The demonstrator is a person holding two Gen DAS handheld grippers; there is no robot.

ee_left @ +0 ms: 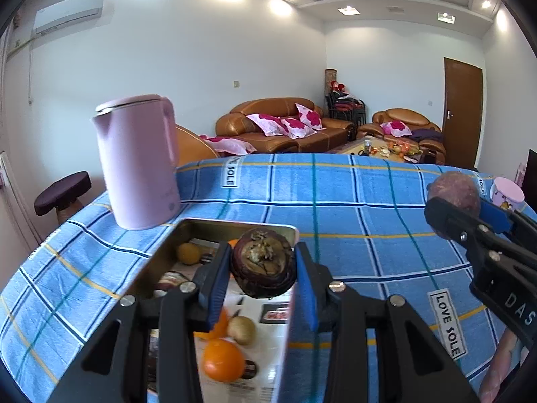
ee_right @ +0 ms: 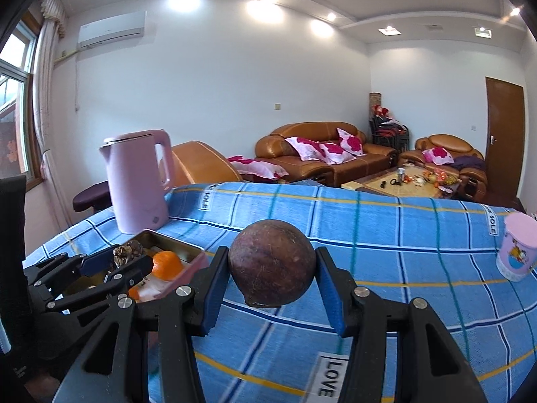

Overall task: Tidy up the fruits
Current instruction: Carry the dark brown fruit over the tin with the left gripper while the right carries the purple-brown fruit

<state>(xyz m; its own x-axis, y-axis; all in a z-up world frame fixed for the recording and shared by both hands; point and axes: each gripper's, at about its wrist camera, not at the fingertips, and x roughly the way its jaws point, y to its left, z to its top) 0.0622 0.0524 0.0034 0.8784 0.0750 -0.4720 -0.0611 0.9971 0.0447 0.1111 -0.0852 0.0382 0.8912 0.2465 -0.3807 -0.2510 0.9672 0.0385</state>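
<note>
At lower centre of its view the left gripper (ee_left: 263, 277) clamps a dark mangosteen (ee_left: 263, 267) above the metal tray (ee_left: 167, 252) (oranges already inside), presumably for dropping in, while the right gripper (ee_right: 272, 275) grips a brown round fruit (ee_right: 272, 263) over the tablecloth (ee_right: 402, 252).

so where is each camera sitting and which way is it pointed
Left wrist: on the left gripper, looking forward along its fingers over the metal tray; it holds a dark mangosteen above the tray, and the right gripper shows at right.
Right wrist: on the right gripper, looking across the blue checked tablecloth; it holds a round brown fruit, and the left gripper shows at left.
Shared: pink kettle, tray, tablecloth, sofas, pink cup.
</note>
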